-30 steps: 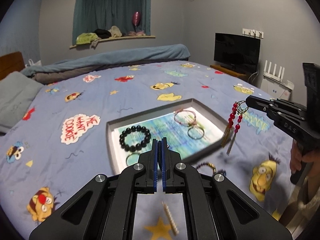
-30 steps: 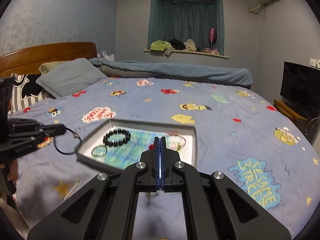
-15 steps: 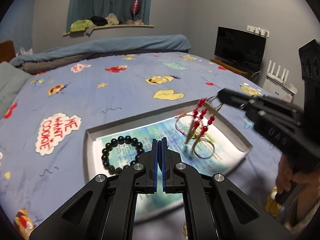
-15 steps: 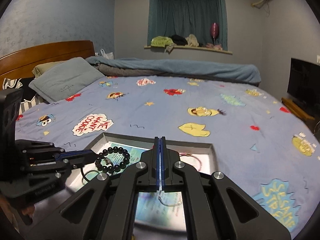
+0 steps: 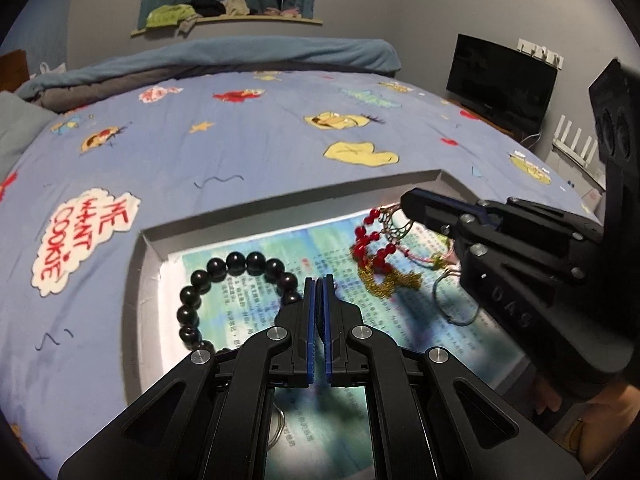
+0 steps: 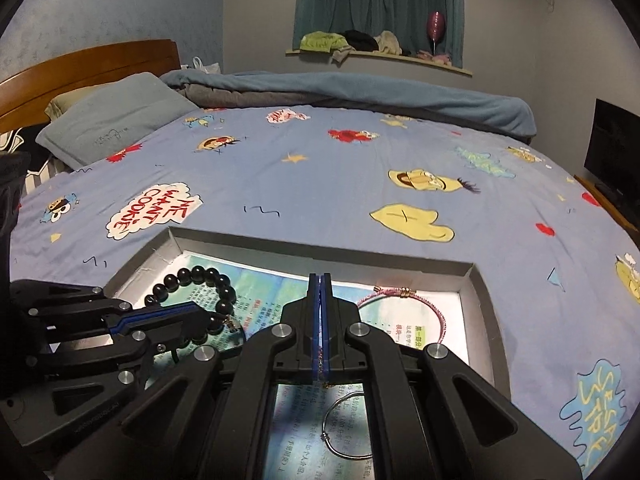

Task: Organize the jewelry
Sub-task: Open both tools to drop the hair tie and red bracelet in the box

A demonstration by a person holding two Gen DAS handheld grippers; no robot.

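Jewelry drop in progress: my right claw (image 5: pixel 404 204) pinches the red-bead charm (image 5: pixel 374 248) over the tray (image 5: pixel 148 248); next, release. Left claw (image 5: pixel 318 280) shut, contents unclear.

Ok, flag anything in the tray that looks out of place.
The red-bead charm, pinched by the right gripper, has its gold tassel bunched in a heap on the tray paper, seemingly overlapping the pink cord bracelet; a tangle risk.

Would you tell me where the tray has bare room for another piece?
Bare paper lies mid-tray between the black bead bracelet and the pink cord bracelet. The right side is crowded: silver bangle, red-bead charm.
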